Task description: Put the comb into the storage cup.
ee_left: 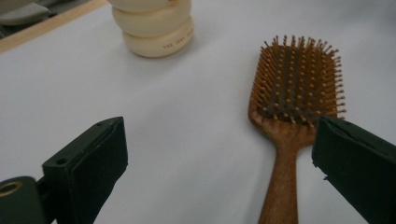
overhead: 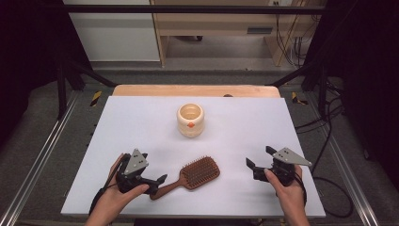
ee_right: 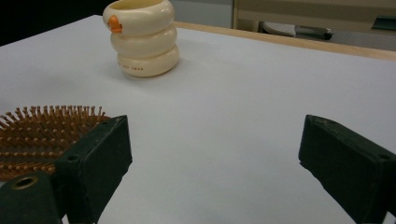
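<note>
The left gripper (overhead: 151, 181) hovered at the near left of the white worktop (overhead: 141, 122) with its jaws spread wide and nothing gripped. In the left gripper view the jaws stood far apart; the wooden hairbrush (ee_left: 292, 116) lay on the worktop with its handle just inside the right-hand jaw, which overlapped the neck of the brush in the picture, though whether it touched the wood could not be told. The other jaw stood over bare worktop.

The right gripper (overhead: 256, 165) was at the near right, well apart from the brush, its jaws likewise released and wide, with only bare worktop between them.

The hairbrush (overhead: 193, 175) lay flat, bristles up, near the front edge between the two grippers. Its long axis ran on a slant: the handle pointed toward the near left, ending close under the left gripper, and the broad bristled head pointed toward the far right.

A cream ring-shaped cup (overhead: 190, 119) stood upright near the middle of the worktop, beyond the brush and well apart from it.

The high view gave the whole layout, both hands and the brush's slant. The left gripper view showed the cup (ee_left: 154, 28) cut off at the top edge. The right gripper view showed an edge of the brush head (ee_right: 44, 135) behind its left-hand jaw, and the cup (ee_right: 142, 37) in full, with an orange mark on its upper ring.
</note>
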The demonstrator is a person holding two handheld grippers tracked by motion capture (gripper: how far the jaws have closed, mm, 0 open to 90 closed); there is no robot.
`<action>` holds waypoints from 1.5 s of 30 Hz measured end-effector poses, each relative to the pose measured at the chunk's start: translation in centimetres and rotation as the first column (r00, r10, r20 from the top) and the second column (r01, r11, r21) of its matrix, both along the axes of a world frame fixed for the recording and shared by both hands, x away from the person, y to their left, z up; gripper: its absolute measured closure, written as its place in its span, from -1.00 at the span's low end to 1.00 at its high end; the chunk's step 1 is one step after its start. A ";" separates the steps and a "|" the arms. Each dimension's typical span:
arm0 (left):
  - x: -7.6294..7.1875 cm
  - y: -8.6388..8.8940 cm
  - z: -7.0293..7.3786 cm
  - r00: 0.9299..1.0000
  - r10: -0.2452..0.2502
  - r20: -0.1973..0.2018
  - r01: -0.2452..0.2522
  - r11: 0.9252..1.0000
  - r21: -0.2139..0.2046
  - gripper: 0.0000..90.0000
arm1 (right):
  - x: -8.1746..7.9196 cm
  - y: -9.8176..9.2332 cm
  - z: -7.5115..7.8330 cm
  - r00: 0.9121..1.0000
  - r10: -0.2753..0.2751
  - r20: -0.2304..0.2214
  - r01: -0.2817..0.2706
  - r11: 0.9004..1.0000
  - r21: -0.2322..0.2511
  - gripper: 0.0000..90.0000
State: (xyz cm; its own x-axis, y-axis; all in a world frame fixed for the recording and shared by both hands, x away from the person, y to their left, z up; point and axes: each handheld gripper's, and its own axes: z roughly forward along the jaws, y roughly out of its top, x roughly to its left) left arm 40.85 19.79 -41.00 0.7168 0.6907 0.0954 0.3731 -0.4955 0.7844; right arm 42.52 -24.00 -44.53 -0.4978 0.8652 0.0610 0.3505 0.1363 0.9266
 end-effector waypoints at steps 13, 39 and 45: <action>0.7 -2.2 -0.2 0.988 -0.063 -0.139 0.080 0.989 0.125 -0.89 | -0.2 -0.3 -0.1 1.000 -0.005 0.004 0.005 1.000 -0.008 -0.81; 2.3 -5.8 -3.7 0.934 -0.149 -0.325 0.230 0.946 0.229 -0.65 | -0.1 0.4 -0.6 0.999 0.028 -0.031 -0.029 0.999 -0.042 -0.80; 2.7 -6.0 -3.9 0.915 -0.152 -0.373 0.250 0.940 0.230 -0.26 | -0.1 0.4 -0.6 0.999 0.032 -0.034 -0.033 0.999 -0.042 -0.80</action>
